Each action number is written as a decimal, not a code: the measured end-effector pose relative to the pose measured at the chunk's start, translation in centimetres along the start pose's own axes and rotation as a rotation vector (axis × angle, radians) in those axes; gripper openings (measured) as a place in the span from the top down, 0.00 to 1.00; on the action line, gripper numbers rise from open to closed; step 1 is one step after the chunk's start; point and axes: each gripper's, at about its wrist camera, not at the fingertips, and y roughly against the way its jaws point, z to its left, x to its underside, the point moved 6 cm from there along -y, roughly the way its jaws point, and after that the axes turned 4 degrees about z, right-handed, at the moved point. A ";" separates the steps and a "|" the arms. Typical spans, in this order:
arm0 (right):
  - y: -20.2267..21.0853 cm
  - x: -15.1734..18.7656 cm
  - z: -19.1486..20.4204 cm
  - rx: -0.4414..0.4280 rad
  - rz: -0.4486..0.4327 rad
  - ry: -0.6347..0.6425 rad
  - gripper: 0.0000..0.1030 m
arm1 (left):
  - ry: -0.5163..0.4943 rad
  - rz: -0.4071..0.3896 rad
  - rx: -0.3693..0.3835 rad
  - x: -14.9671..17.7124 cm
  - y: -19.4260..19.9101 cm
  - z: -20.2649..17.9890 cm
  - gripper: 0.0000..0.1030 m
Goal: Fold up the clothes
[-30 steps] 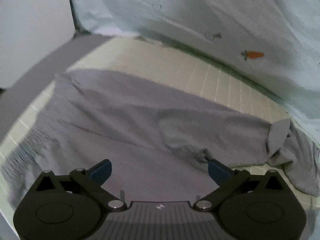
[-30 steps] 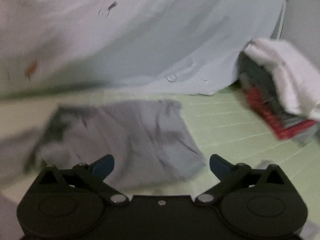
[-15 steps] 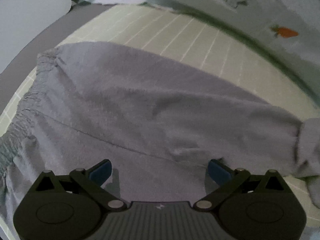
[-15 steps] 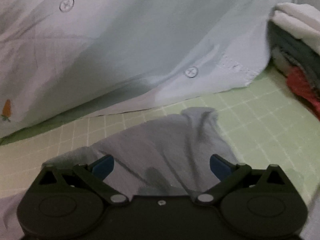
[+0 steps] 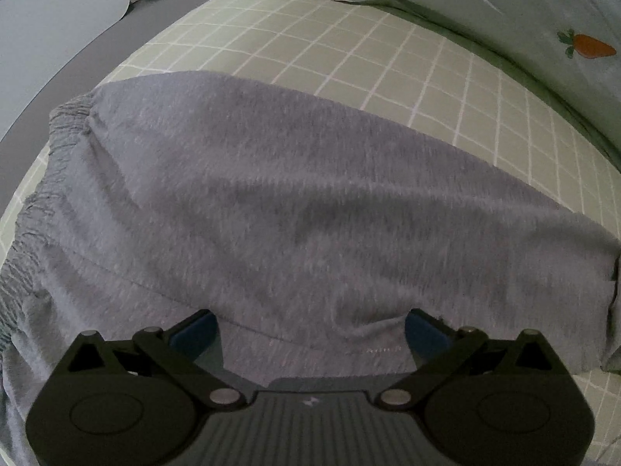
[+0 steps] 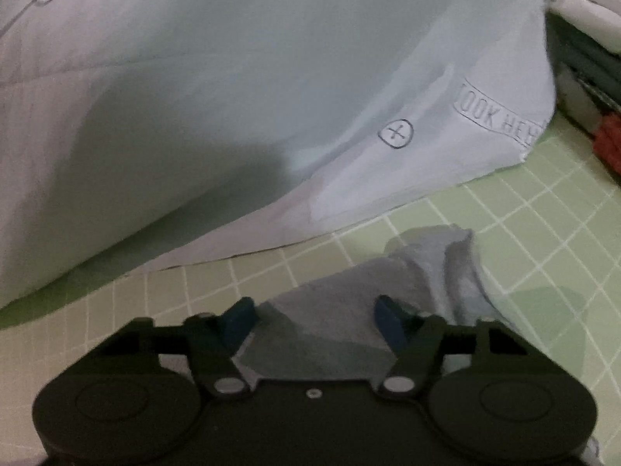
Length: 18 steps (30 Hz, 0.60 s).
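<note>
Grey sweatpants (image 5: 295, 209) lie flat on a green checked sheet (image 5: 349, 58), the gathered waistband (image 5: 42, 194) at the left. My left gripper (image 5: 310, 328) is open, low over the pants near their front edge, with the cloth between the blue pads. In the right wrist view the pants' leg end (image 6: 423, 268) lies bunched on the sheet. My right gripper (image 6: 316, 320) is partly closed, its blue pads on either side of that grey cloth; they do not pinch it.
A pale blue quilt with a carrot print (image 5: 590, 44) is heaped along the far side and fills the right wrist view (image 6: 233, 97). A stack of folded clothes (image 6: 586, 50), white, grey and red, stands at the far right. The bed's edge (image 5: 70, 62) runs at the left.
Both grippers have moved down and closer to the pants. The right gripper's jaws have narrowed around the leg end. The left gripper stays open.
</note>
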 end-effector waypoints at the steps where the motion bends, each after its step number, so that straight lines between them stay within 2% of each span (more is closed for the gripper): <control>1: -0.1 0.0 0.1 0.001 -0.006 0.013 0.47 | 0.001 0.004 -0.001 -0.1 -0.1 0.0 0.00; 4: -0.1 0.0 0.4 -0.006 -0.005 0.051 0.99 | -0.008 0.018 0.003 -0.3 -0.1 0.0 0.00; 7: 0.9 -0.3 0.3 -0.028 -0.024 0.067 1.00 | -0.046 0.032 0.015 -0.3 0.0 -0.1 0.00; 14: 7.9 -2.1 0.0 -0.073 -0.167 0.093 1.00 | -0.095 -0.063 0.057 -0.7 3.4 -0.3 0.00; 18: 9.0 -1.4 -0.2 -0.089 -0.138 0.098 0.99 | -0.105 -0.077 0.080 -0.1 4.4 -0.4 0.00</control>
